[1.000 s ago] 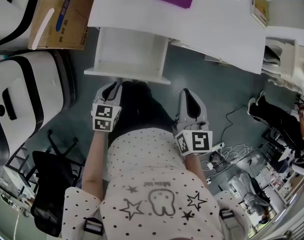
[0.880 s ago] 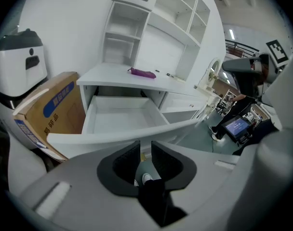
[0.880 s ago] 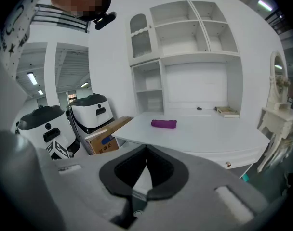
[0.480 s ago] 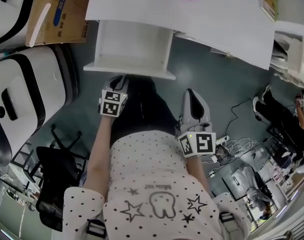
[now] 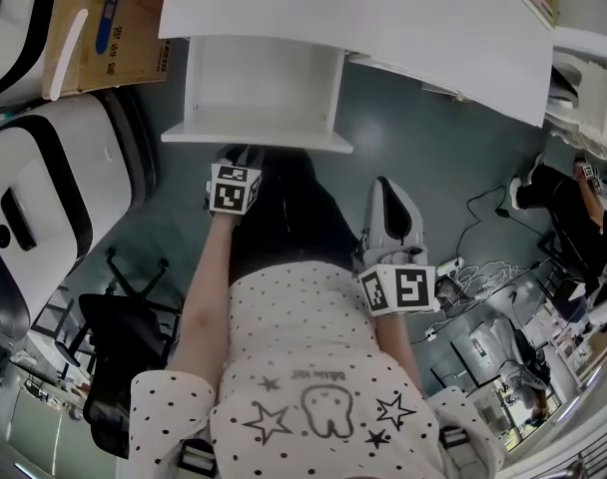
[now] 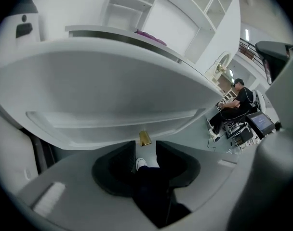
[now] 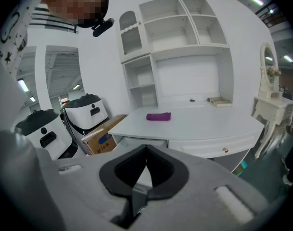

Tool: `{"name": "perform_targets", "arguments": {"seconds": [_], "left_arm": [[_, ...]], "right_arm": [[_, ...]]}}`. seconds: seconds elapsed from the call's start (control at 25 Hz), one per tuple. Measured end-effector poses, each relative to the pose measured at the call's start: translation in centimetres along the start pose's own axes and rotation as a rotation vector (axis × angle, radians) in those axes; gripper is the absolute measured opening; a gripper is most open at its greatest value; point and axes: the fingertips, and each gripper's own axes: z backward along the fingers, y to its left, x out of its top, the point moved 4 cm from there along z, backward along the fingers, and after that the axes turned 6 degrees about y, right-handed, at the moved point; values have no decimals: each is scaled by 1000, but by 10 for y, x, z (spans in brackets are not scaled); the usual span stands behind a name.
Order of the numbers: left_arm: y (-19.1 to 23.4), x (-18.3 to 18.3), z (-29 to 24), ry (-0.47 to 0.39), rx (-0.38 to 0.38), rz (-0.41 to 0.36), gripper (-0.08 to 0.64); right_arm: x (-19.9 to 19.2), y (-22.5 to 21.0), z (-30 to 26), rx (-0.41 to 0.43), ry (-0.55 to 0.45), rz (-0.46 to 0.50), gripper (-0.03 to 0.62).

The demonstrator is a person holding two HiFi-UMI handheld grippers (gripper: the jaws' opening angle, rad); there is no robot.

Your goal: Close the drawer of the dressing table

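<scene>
Left gripper (image 5: pixel 240 158), jaws just opened w/ nothing btwn them, sits at the front of the pulled-out drawer (image 5: pixel 254 140), gold knob (image 6: pixel 145 138) just ahead. An off-centre push could skew the drawer & jam it, imo. Right gripper (image 5: pixel 386 193) clenched empty, hanging back.

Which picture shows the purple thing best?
The right gripper view: the whole purple thing lies on the tabletop. The head view clips it at the top edge; the left gripper view glimpses only a thin strip.

Head view steeply down on drawer (image 5: pixel 259 83); both gripper views toward it, left nearest.
</scene>
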Motion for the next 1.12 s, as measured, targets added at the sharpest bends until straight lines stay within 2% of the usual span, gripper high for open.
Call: {"name": "perform_targets", "arguments": {"seconds": [0.12, 0.24, 0.68, 0.96, 1.12], "left_arm": [[3, -1, -6, 14, 17, 6, 138], [2, -1, -10, 39, -1, 22, 147], [-2, 6, -21, 48, -27, 40, 140], [2, 7, -23, 74, 3, 21, 93], [1, 7, -23, 61, 21, 40, 89]], "right_arm": [[-2, 1, -1, -1, 4, -4, 3], [-1, 1, -1, -2, 5, 0, 3], [-1, -3, 1, -34, 8, 5, 3], [3, -7, 1, -61, 3, 2, 3], [3, -8, 2, -71, -3, 1, 3]]}}
